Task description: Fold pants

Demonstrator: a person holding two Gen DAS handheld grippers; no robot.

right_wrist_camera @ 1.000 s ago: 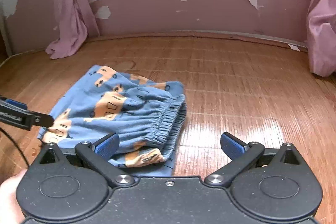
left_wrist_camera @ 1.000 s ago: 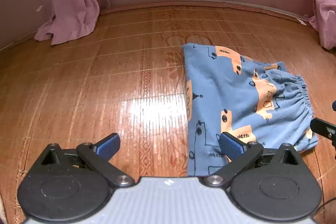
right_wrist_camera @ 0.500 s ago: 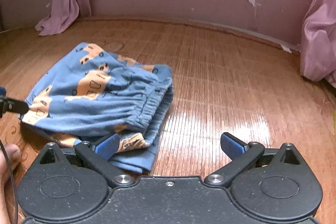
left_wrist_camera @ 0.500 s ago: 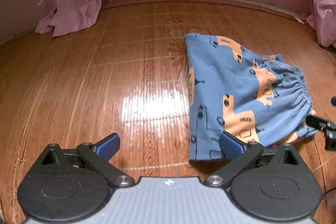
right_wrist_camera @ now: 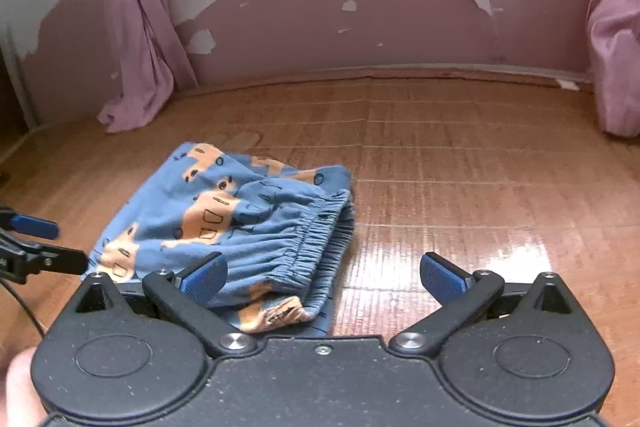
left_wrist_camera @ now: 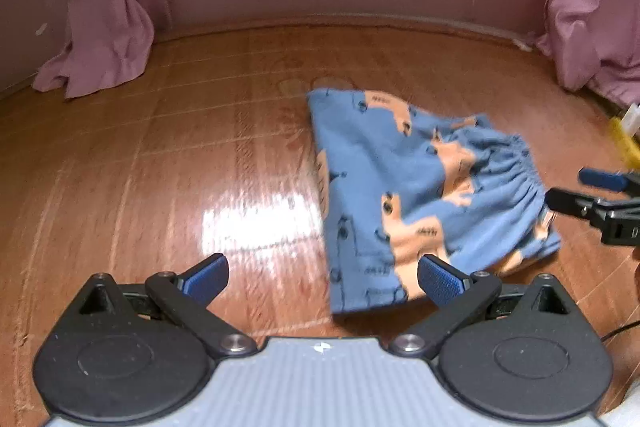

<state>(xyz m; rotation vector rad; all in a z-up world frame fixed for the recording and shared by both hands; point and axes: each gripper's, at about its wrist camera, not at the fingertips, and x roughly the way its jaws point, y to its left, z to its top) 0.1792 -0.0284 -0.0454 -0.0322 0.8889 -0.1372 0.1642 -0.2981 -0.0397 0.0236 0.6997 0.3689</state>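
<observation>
The pants [left_wrist_camera: 420,195] lie folded on the floor [left_wrist_camera: 160,167] between the left tongs [left_wrist_camera: 322,277] and right tongs [right_wrist_camera: 322,277] — both spread wide, holding nothing. A stray finger catching the loose elastic waistband [right_wrist_camera: 316,239] nearest the right tongs could drag the top layer open. Bare floor lies ahead — curtains [right_wrist_camera: 140,39] well beyond.

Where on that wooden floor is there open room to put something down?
Bare floor lies left of the folded pants, up to the left curtain. Another open stretch runs from the pants' waistband to the right curtain. It is crowded around the pants, flanked by both open grippers.
</observation>
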